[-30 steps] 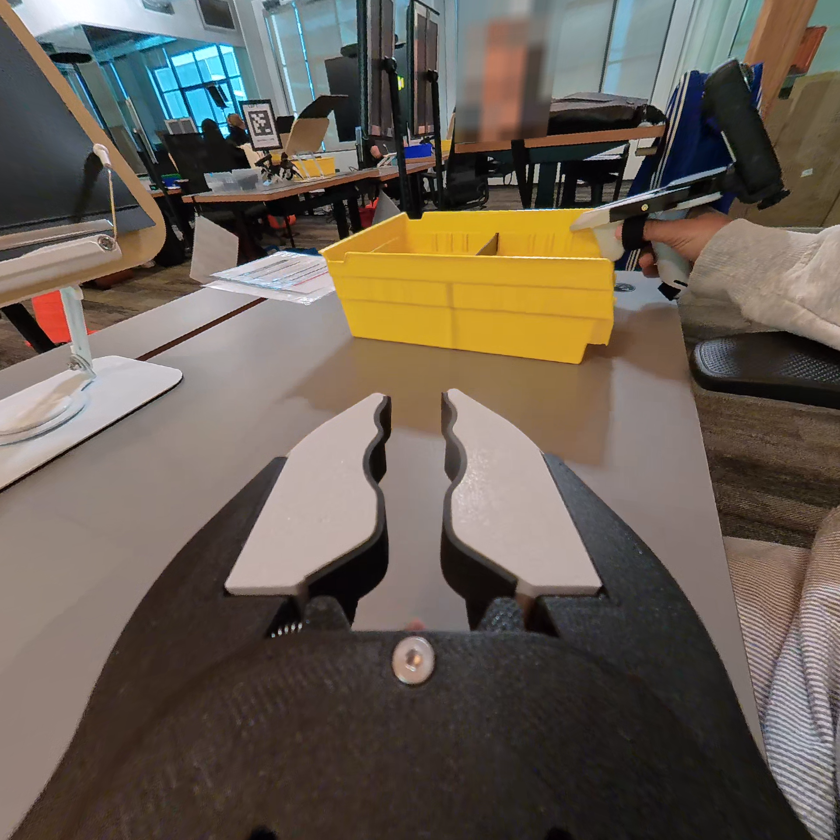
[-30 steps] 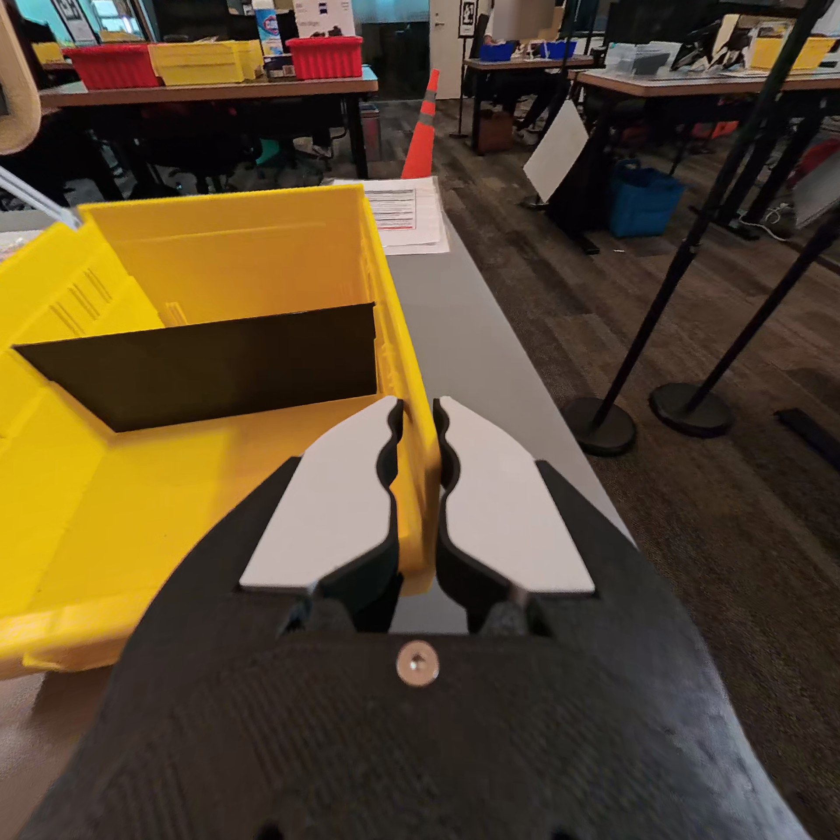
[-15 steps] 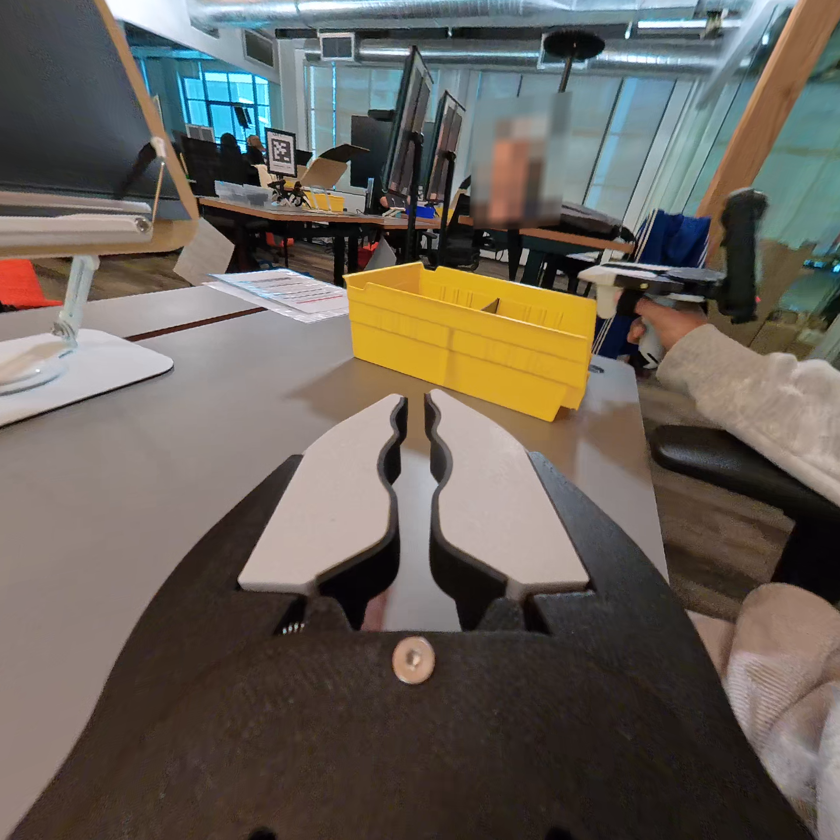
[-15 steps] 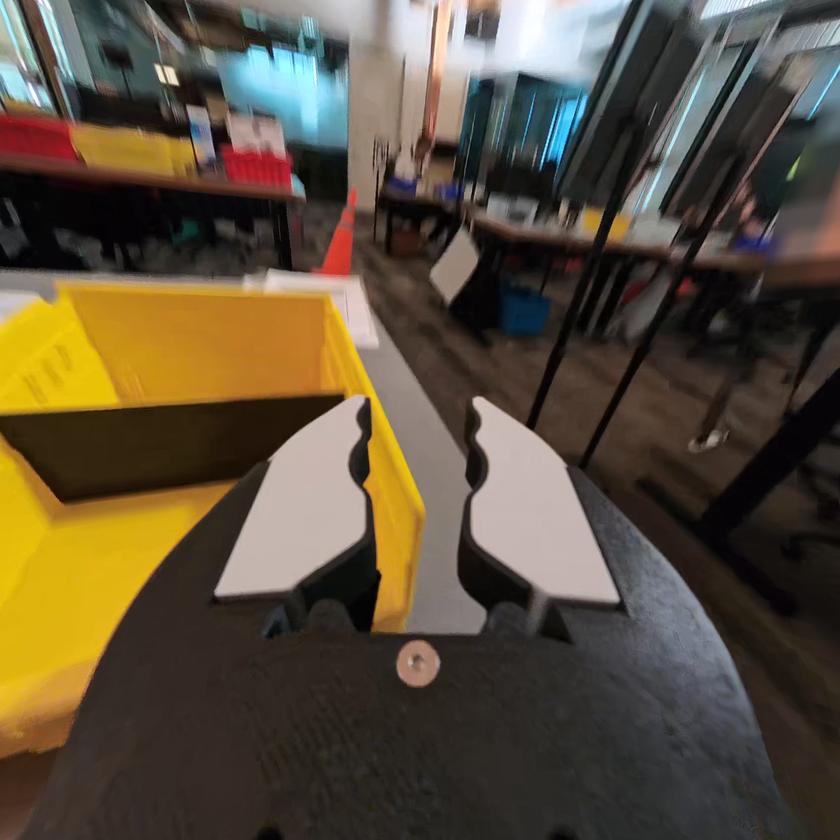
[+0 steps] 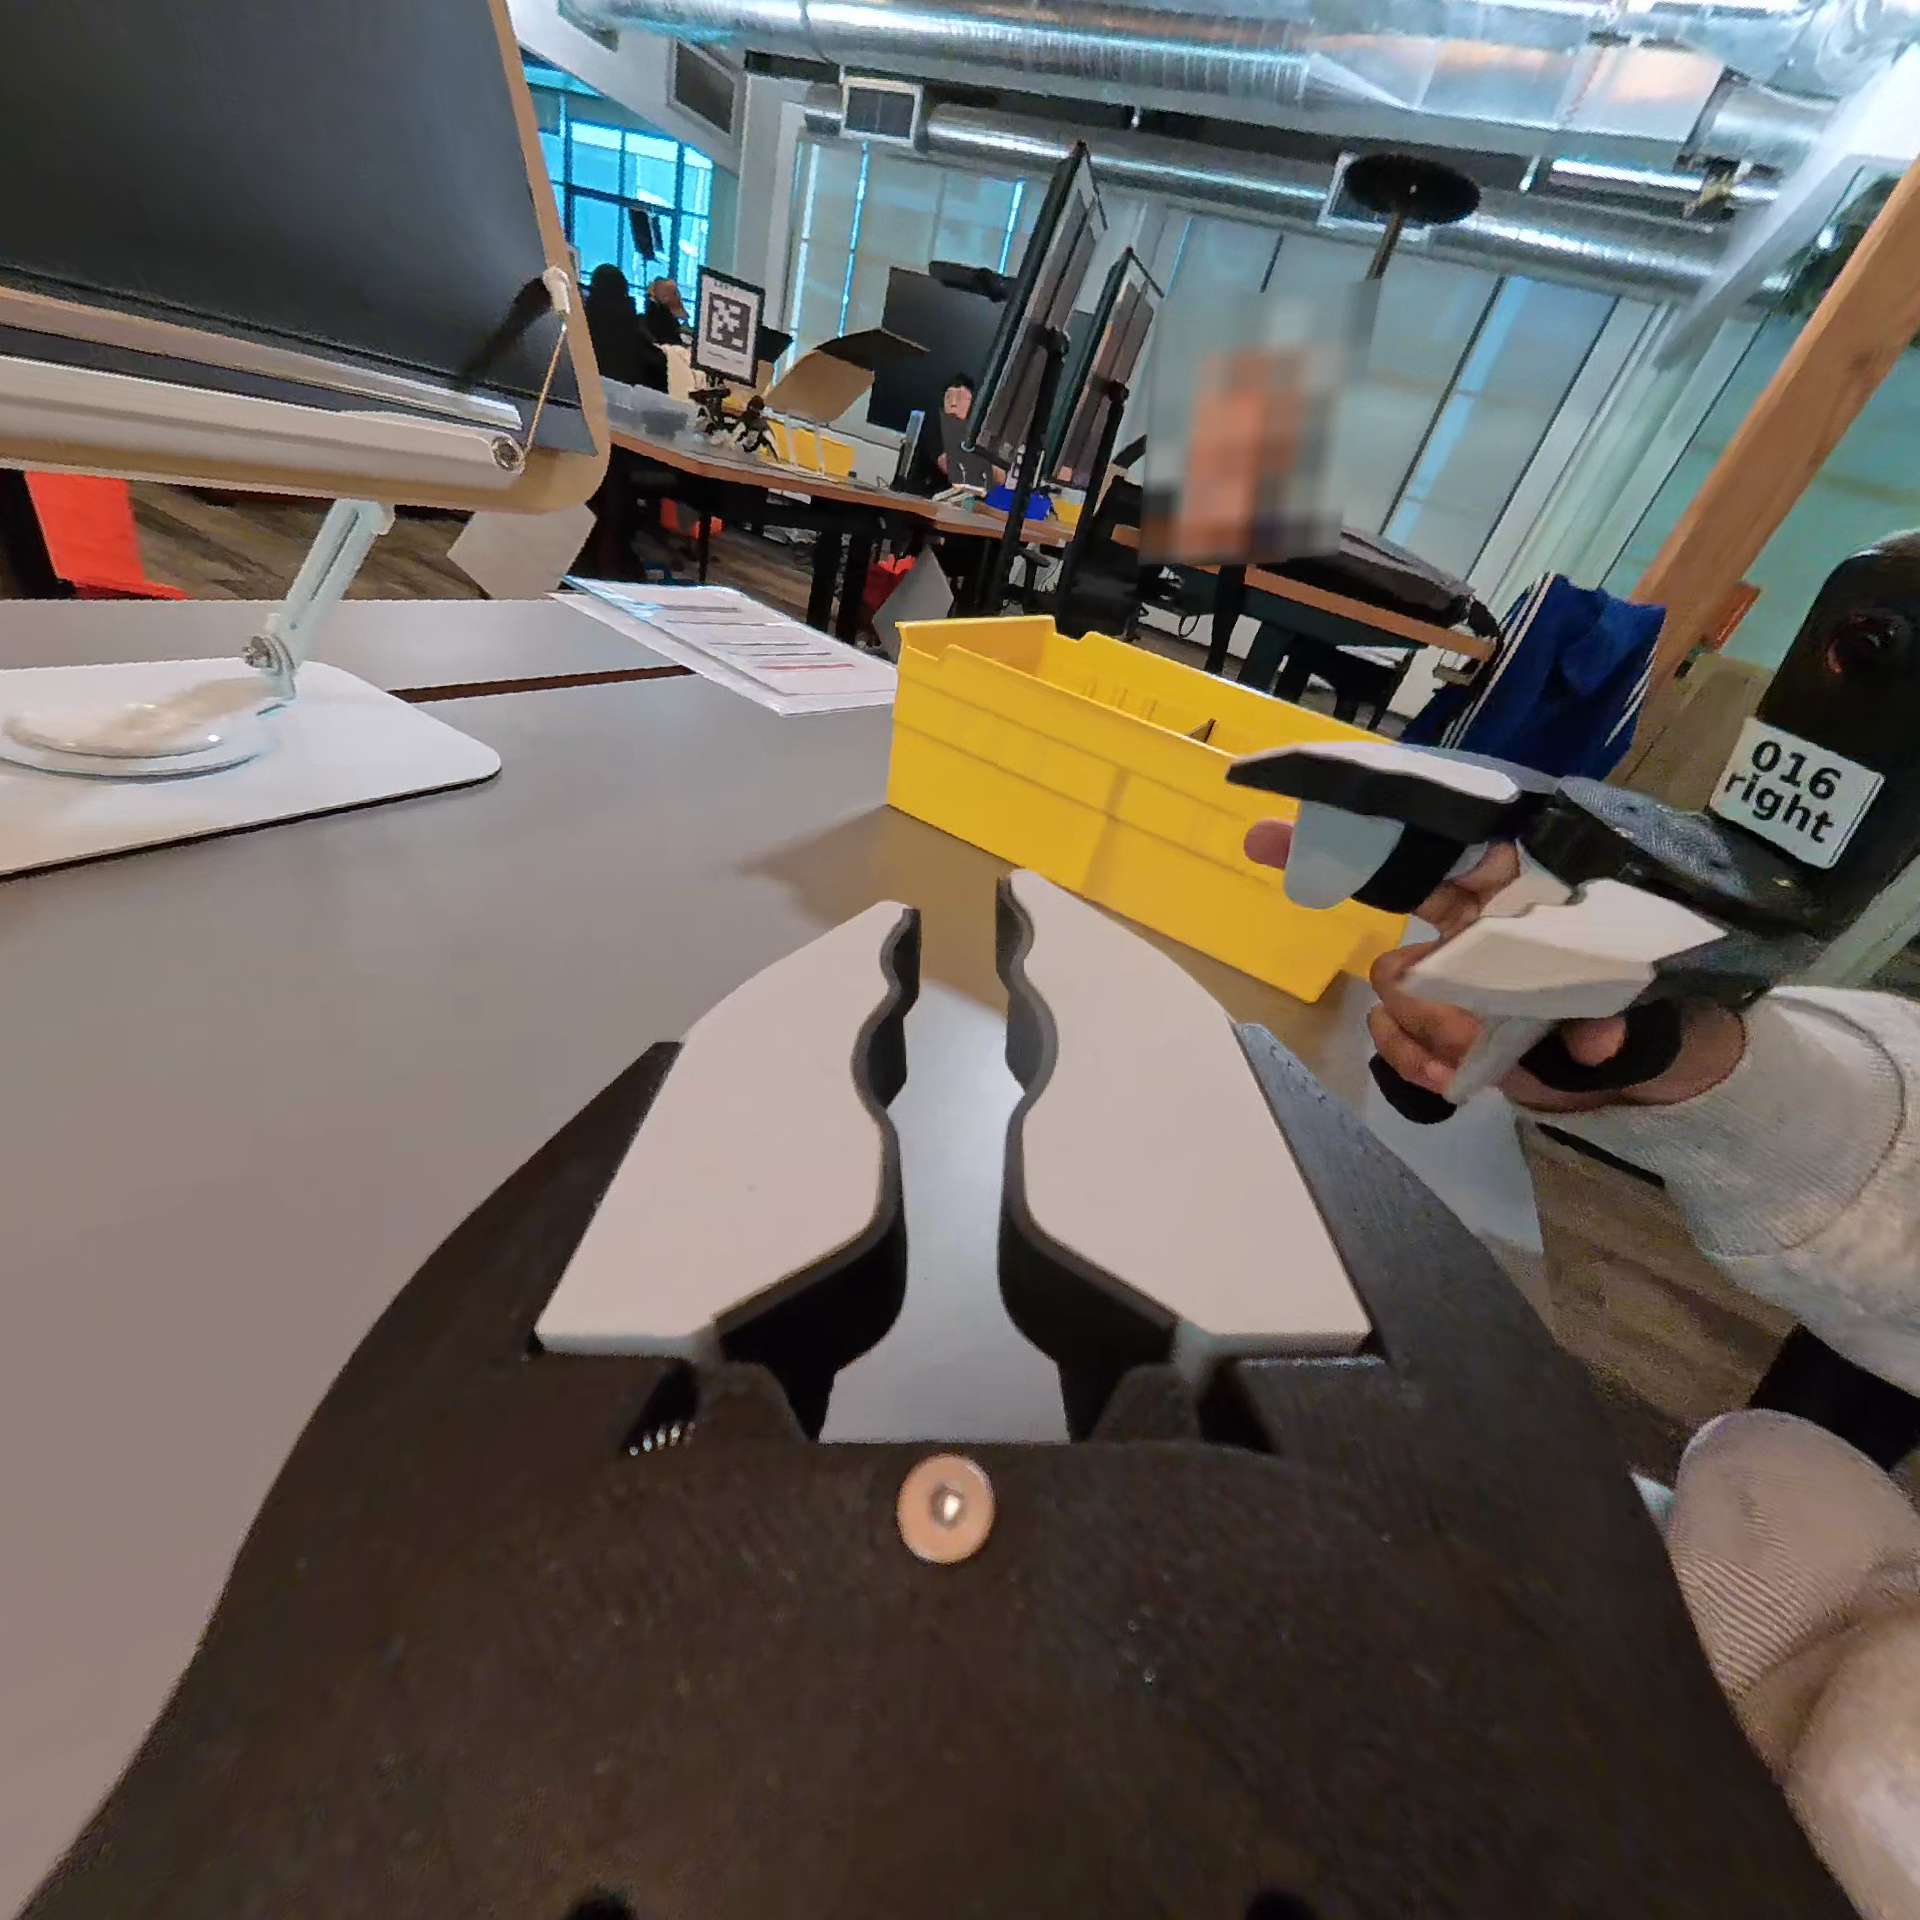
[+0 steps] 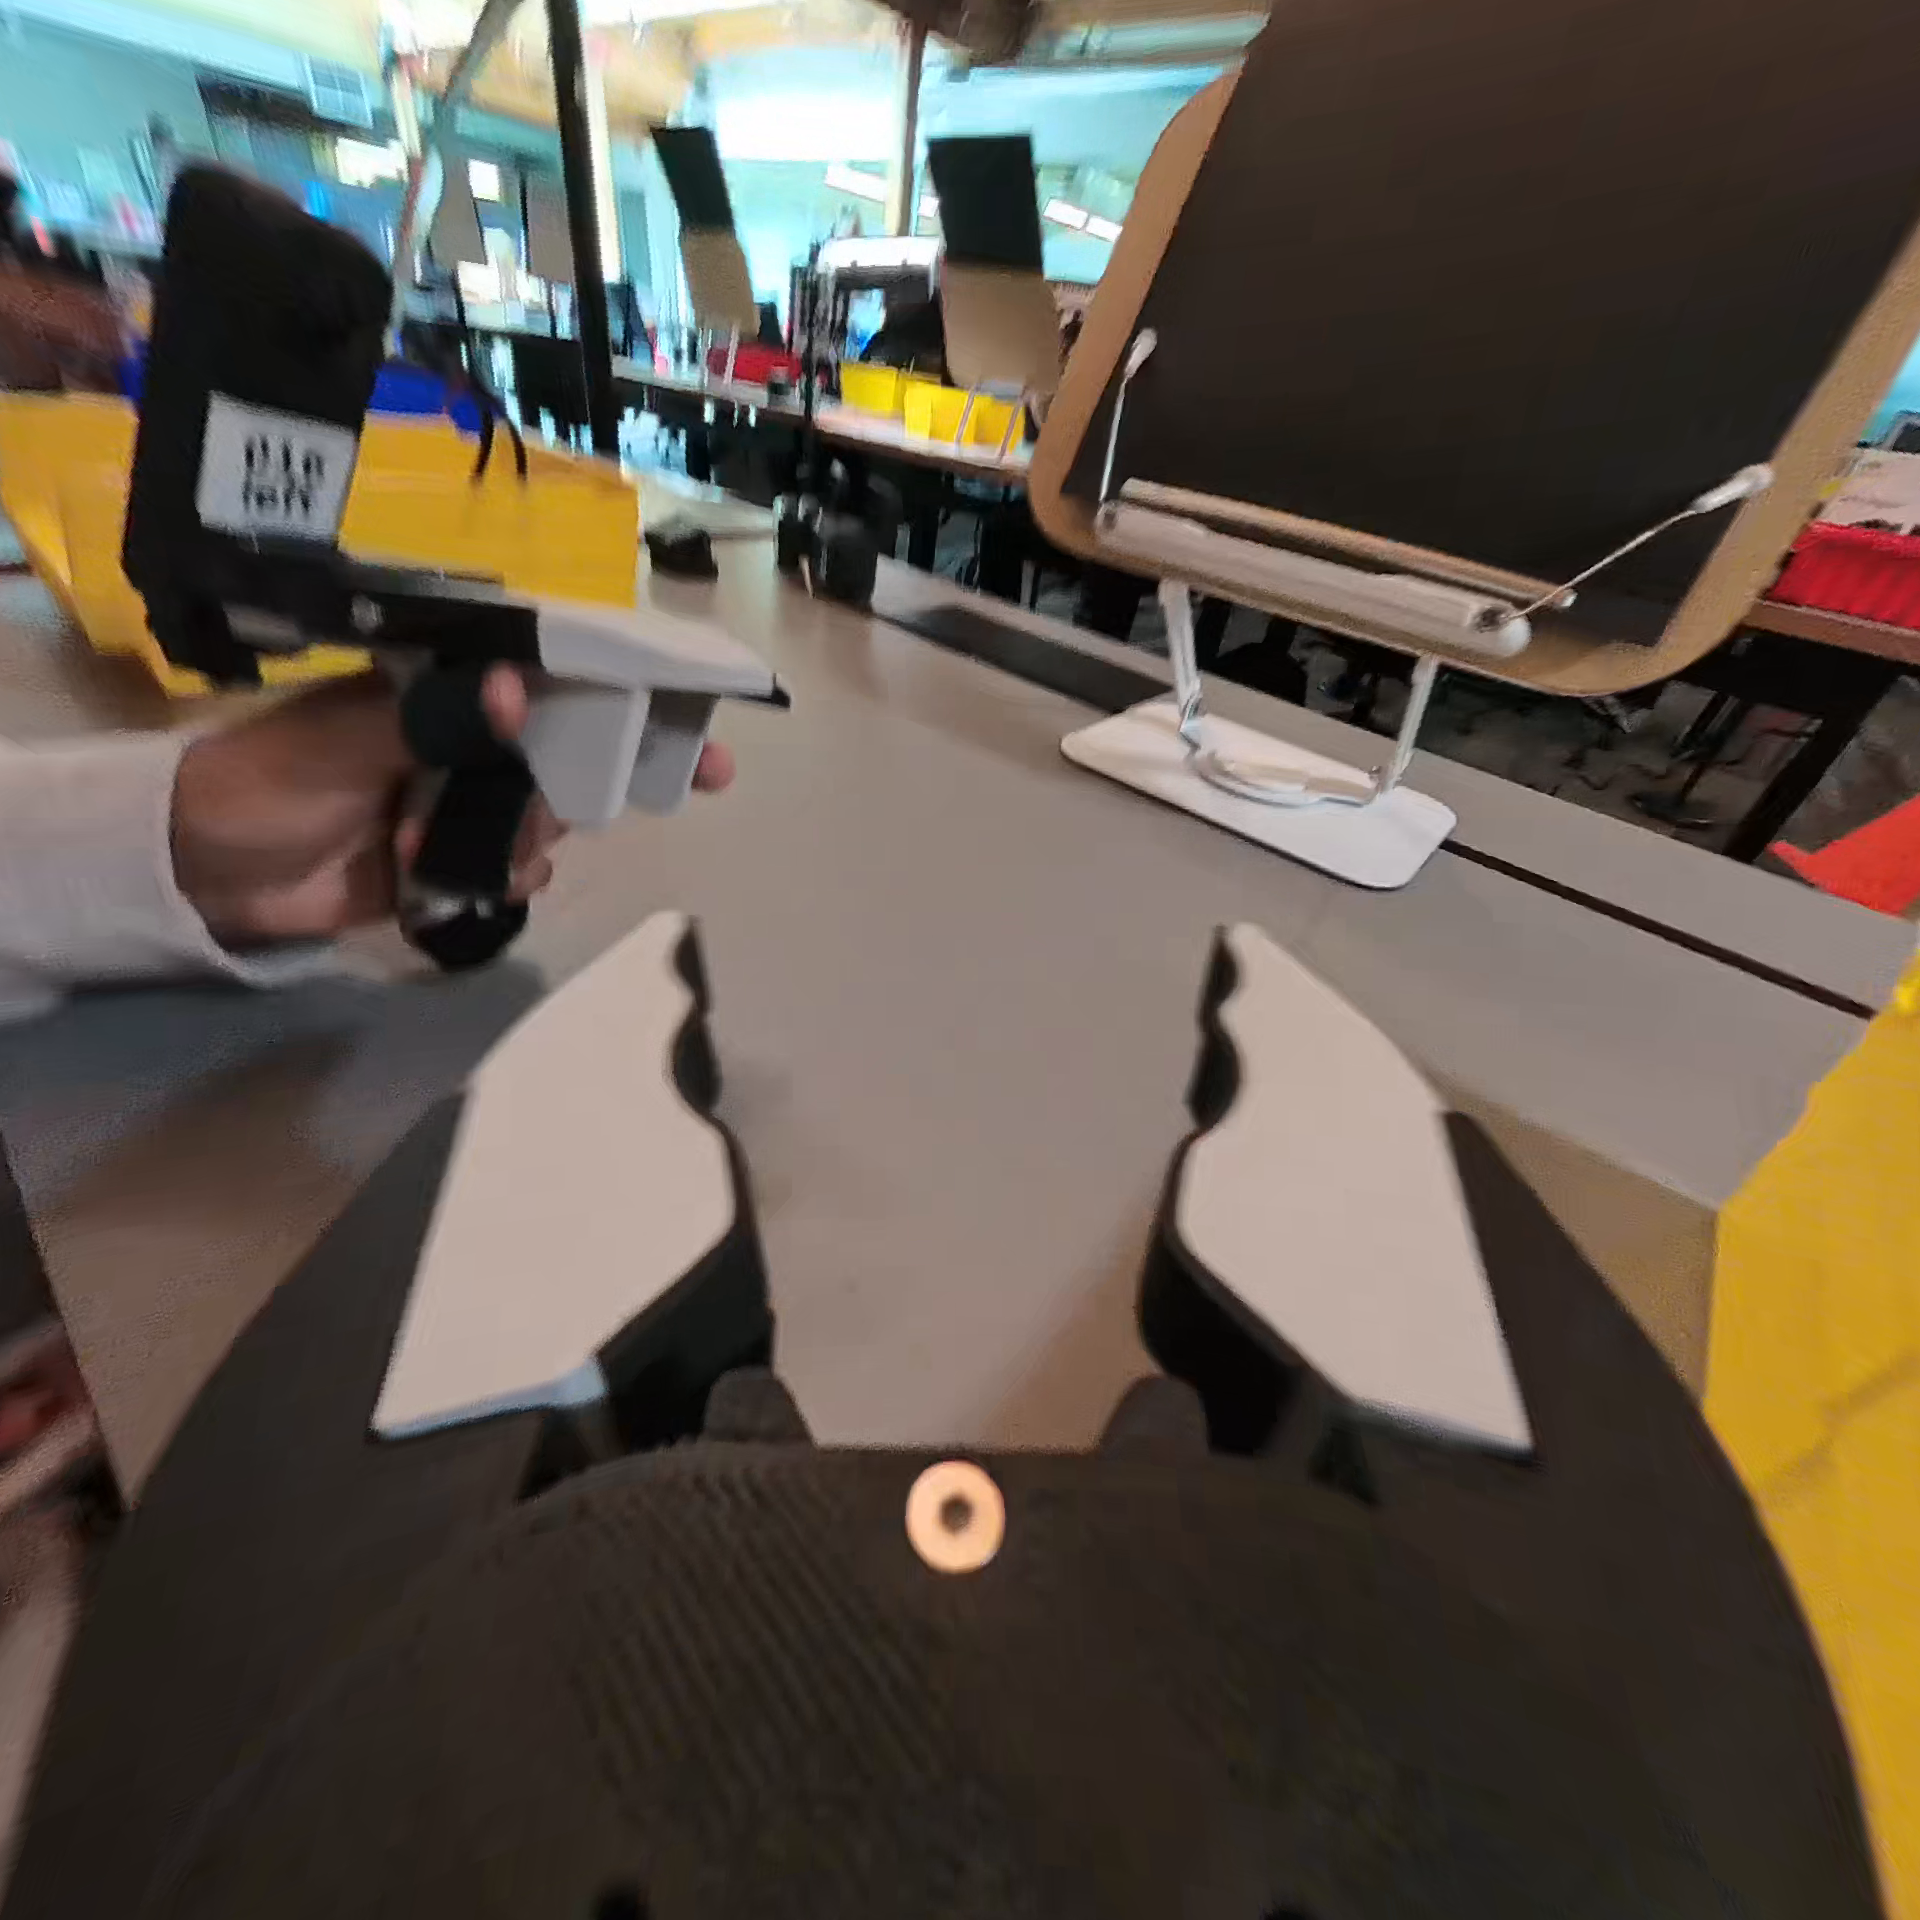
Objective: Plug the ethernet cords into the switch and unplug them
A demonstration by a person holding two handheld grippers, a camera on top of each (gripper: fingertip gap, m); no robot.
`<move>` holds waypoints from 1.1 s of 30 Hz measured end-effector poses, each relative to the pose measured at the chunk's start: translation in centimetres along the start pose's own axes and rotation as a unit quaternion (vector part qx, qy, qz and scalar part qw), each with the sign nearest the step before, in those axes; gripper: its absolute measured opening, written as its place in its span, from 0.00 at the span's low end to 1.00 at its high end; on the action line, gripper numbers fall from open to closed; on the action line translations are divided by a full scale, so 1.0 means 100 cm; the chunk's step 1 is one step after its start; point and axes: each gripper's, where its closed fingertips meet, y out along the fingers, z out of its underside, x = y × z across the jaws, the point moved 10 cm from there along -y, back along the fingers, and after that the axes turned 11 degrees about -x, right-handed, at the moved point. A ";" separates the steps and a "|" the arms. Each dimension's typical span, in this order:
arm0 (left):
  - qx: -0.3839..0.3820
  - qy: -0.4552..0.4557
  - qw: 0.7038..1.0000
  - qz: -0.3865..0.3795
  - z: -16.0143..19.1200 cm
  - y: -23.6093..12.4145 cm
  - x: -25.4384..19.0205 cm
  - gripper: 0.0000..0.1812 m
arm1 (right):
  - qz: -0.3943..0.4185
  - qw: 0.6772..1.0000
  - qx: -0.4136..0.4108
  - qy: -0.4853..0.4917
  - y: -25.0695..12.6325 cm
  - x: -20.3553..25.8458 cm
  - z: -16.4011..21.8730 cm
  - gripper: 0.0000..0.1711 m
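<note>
No ethernet cord and no switch show in either view. My left gripper (image 5: pixel 958 896) is low over the grey table (image 5: pixel 416 987); its jaws are almost together with a thin gap and hold nothing. It also shows in the right wrist view (image 6: pixel 665 675), held in a hand at the left. My right gripper (image 6: pixel 953 927) is wide open and empty over the table (image 6: pixel 987 831). In the left wrist view it (image 5: pixel 1351 779) hangs at the right, in front of the yellow bin (image 5: pixel 1039 748).
The yellow bin's wall (image 6: pixel 1818 1247) is close on the right of my right gripper. Another yellow bin (image 6: pixel 520 520) is behind the left gripper. A dark board on a white stand (image 5: pixel 260 260) (image 6: pixel 1507 312) stands at the table's far side. Papers (image 5: pixel 748 644) lie beyond.
My right gripper has let go of the yellow bin's wall, opened wide and swung round to face the table and the left gripper. My left gripper's jaws have narrowed.
</note>
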 end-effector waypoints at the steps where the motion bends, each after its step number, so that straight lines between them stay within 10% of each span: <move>1: 0.003 0.002 1.000 0.001 0.000 -0.001 0.001 0.08 | -0.006 1.000 0.019 -0.019 0.001 0.000 0.004 0.40; 8: 0.027 0.012 1.000 -0.001 0.004 0.000 0.009 0.04 | 0.035 0.999 0.019 0.008 -0.009 -0.020 0.009 0.08; 12: 0.024 0.039 0.999 0.003 0.001 -0.001 0.007 0.04 | 0.036 0.994 -0.008 0.103 -0.011 -0.029 0.010 0.36; 16: -0.003 0.069 0.997 0.025 -0.021 -0.008 0.004 0.02 | 0.043 0.989 -0.002 0.140 -0.018 -0.035 0.011 0.00; 18: -0.039 0.089 0.995 0.019 -0.055 -0.019 0.003 0.02 | 0.040 0.987 0.013 0.152 -0.019 -0.037 0.014 0.00; 23: -0.172 0.214 0.952 -0.138 -0.182 -0.097 0.012 0.04 | 0.006 0.982 0.033 0.187 -0.015 -0.033 0.018 0.12; 27: -0.266 0.119 0.904 -0.313 -0.236 -0.205 0.048 0.08 | -0.001 0.980 0.040 0.195 -0.013 -0.031 0.019 0.13; 33: 0.044 0.138 0.795 -0.589 -0.208 -0.302 0.120 0.30 | -0.001 0.978 0.049 0.204 -0.009 -0.031 0.022 0.14</move>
